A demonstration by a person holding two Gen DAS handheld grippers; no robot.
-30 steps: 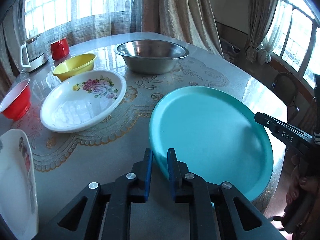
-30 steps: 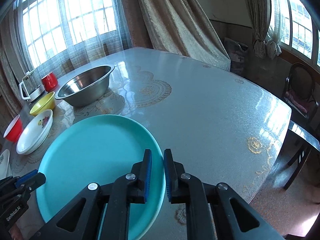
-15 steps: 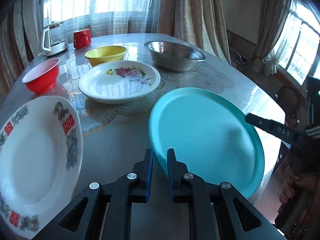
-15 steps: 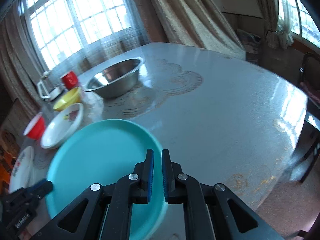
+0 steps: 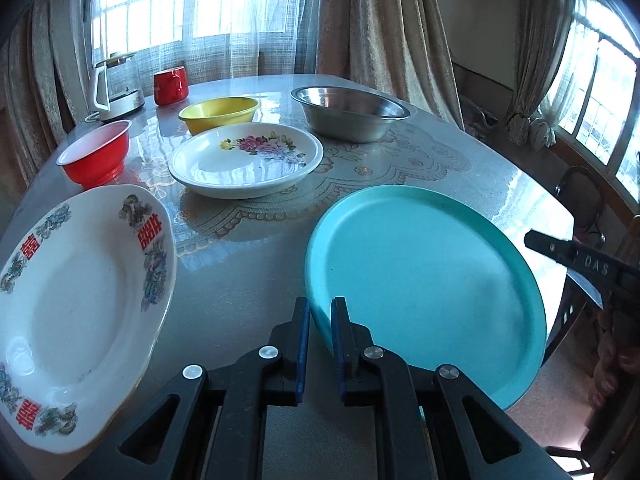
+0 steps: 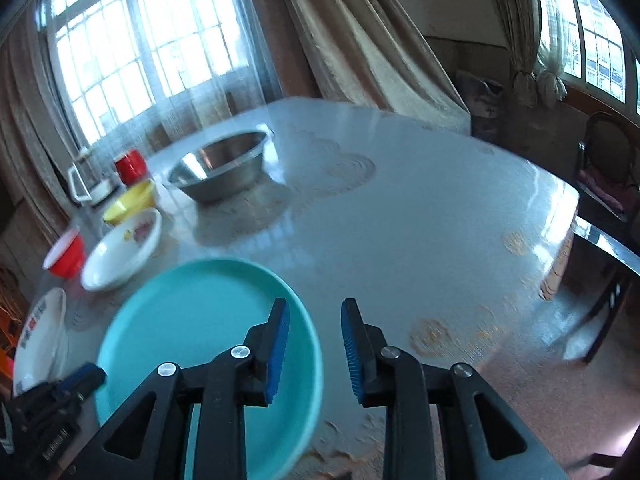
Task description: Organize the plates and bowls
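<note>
On the bench (image 5: 256,280) a red-and-white patterned plate (image 5: 76,300) lay left of the teal plate (image 5: 428,280); beyond stood a floral plate (image 5: 244,158), red bowl (image 5: 96,156), yellow bowl (image 5: 218,114) and steel bowl (image 5: 350,110); the teal plate was plain and glossy, at the near edge; the left gripper (image 5: 318,320) clenched its rim; the right gripper (image 6: 314,320) had just been opening, released, rim between its pads.

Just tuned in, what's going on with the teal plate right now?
A person is sorting dishes with two handheld grippers. The left gripper is shut on the near rim of the teal plate. The right gripper has just been opening, and the plate's rim is no longer pinched between its pads. The flowered plate and the bowls sit untouched.
</note>
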